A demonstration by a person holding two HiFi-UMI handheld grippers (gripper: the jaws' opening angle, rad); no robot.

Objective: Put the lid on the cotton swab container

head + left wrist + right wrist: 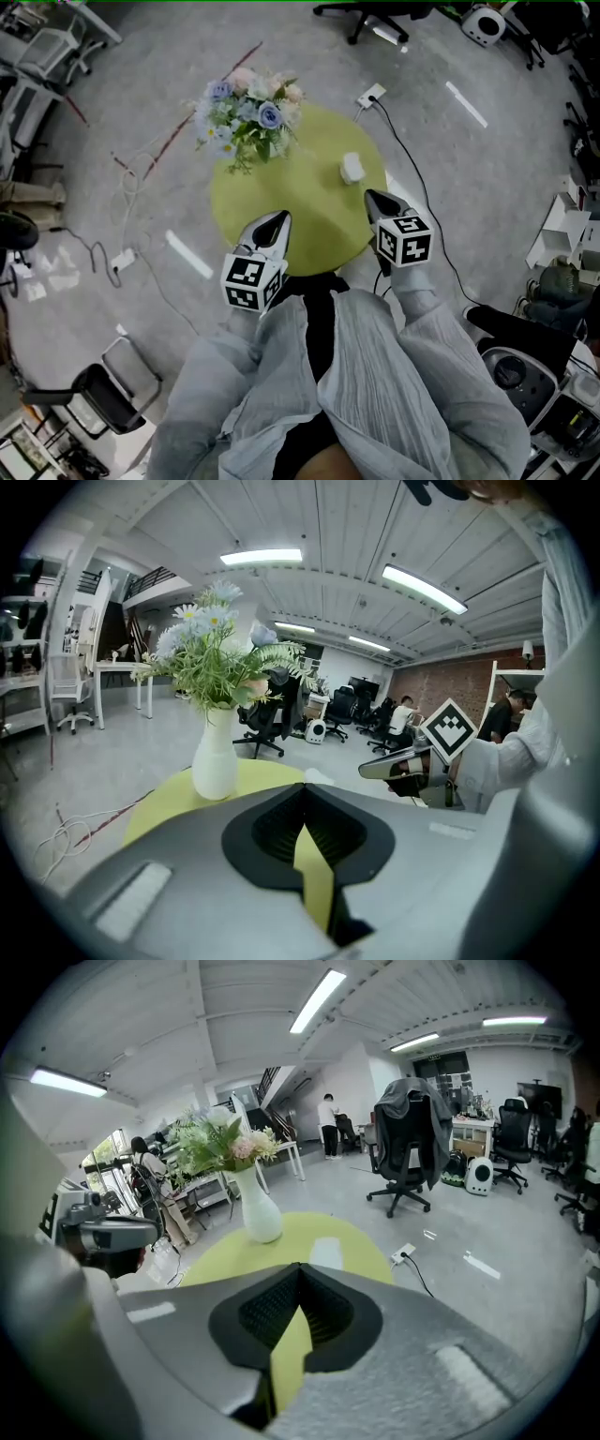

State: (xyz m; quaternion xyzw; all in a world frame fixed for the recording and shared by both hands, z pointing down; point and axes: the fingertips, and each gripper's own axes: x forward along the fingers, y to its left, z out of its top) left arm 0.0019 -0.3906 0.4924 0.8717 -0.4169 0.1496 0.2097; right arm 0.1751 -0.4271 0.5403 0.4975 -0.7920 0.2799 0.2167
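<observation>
Left gripper (279, 221) and right gripper (372, 198) hover at the yellow table's (300, 202) near edge, jaws pressed together, empty. White cotton swab container (352, 169) sits just beyond the right gripper; flowers (248, 112) stand far left.

A flower vase (248, 112) stands on the round table (302, 199)

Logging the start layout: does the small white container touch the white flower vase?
Apart. The right gripper view shows bare yellow-green table between the small white container and the white flower vase.
</observation>
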